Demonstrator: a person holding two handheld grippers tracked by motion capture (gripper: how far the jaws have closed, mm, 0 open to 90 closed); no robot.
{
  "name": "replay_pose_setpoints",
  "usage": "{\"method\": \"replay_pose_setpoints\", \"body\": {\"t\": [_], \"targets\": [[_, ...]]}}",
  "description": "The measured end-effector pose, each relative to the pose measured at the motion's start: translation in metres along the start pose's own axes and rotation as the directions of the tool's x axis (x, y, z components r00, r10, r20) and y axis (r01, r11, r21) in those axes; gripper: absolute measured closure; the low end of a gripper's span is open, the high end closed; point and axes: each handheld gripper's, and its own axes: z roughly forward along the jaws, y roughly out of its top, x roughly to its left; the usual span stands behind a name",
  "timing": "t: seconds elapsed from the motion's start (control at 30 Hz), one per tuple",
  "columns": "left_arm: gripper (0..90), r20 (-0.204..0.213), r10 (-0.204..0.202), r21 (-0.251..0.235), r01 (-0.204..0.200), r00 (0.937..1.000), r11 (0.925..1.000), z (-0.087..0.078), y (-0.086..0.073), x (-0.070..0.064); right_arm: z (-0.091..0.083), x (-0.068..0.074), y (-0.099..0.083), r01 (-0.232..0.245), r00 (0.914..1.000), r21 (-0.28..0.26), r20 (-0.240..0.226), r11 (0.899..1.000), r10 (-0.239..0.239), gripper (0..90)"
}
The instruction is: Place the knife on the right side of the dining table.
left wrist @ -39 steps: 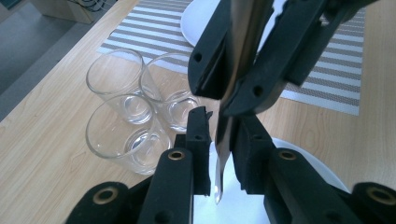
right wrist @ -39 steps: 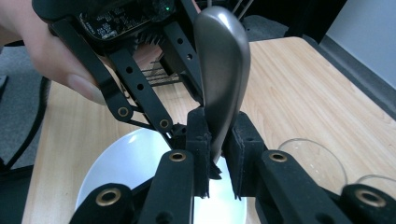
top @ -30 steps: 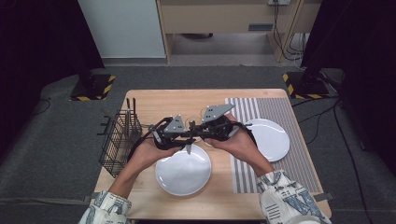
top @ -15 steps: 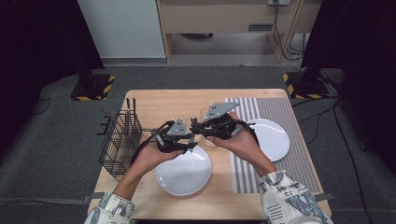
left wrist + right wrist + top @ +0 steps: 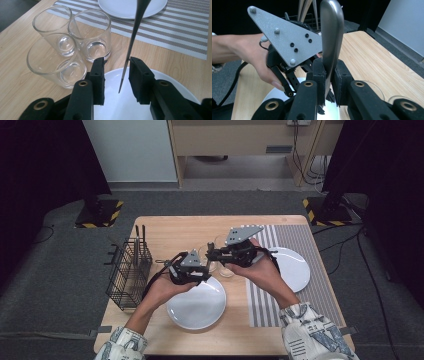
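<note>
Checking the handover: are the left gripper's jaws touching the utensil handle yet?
Apart. Left gripper view shows the utensil handle between the open left gripper, gaps both sides.

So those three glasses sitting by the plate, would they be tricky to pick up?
Probably somewhat. The glasses look smooth and clear, so likely slippery and breakable. They stand clustered close together, so the tongs could knock a neighbour. Short and wide, they seem unlikely to tip, though one on its side might roll.

Passage ahead of the left gripper point(image 5: 116, 72) is blocked by three clear drinking glasses point(image 5: 75, 42) clustered touching; bare light wooden tabletop point(image 5: 175, 227) is left open behind them.
</note>
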Motion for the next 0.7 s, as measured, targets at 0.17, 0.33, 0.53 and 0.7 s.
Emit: {"method": "replay_pose_setpoints", "body": {"t": [0.17,0.33,0.53,0.7], "targets": [[73.0,0.018,-0.003,-0.017,0.003,0.9998,0.9999,0.0021,0.0018,-0.0016,-0.0005,-0.0006,-0.0001,-0.008,0.9999,-0.006,-0.007,1.0,0.008,81.9],[84.3,0.039,-0.007,-0.05,0.009,0.9992,0.9987,0.0004,0.0013,-0.0007,-0.001,-0.0008,-0.0016,-0.014,0.9998,-0.011,-0.01,1.0,0.014,81.8],[87.1,0.047,-0.008,-0.046,0.01,0.9989,0.9989,-0.003,-0.0014,-0.0003,-0.0026,-0.0045,-0.006,-0.04,0.9988,-0.027,-0.03,0.999,0.04,80.9],[88.6,0.028,0.004,-0.03,-0.003,0.9996,0.9995,-0.0032,-0.0025,-0.0025,-0.0014,-0.0049,-0.0074,-0.046,0.9985,-0.023,-0.031,0.999,0.045,80.1]]}}
